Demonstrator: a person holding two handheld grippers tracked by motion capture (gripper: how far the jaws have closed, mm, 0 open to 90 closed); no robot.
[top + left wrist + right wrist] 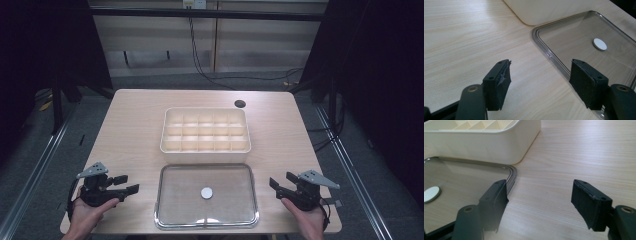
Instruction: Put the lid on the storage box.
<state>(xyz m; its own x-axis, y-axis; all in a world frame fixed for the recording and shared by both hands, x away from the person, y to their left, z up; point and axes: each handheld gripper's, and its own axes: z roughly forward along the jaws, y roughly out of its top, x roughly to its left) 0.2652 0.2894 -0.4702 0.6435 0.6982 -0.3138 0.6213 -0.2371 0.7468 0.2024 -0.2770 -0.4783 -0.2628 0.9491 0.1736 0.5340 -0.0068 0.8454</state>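
A cream box [205,128] divided into several compartments sits at the table's middle. Just in front of it lies a clear lid [206,195] with a white round knob [206,192] at its centre. My left gripper [126,184] rests to the left of the lid, open with nothing between its jaws. My right gripper [281,182] rests to the lid's right, open and empty too. In the left gripper view the lid's rim [554,56] runs just ahead of my gripper [541,75], with the knob [599,44] farther off. The right gripper view shows the lid's corner [510,173] and the box wall [486,147] beyond my gripper [539,197].
A dark round hole [240,104] sits in the tabletop behind the box at the right. The wooden table [130,130] ends close behind my hands at the front edge. Dark frames and cables stand beyond the far edge.
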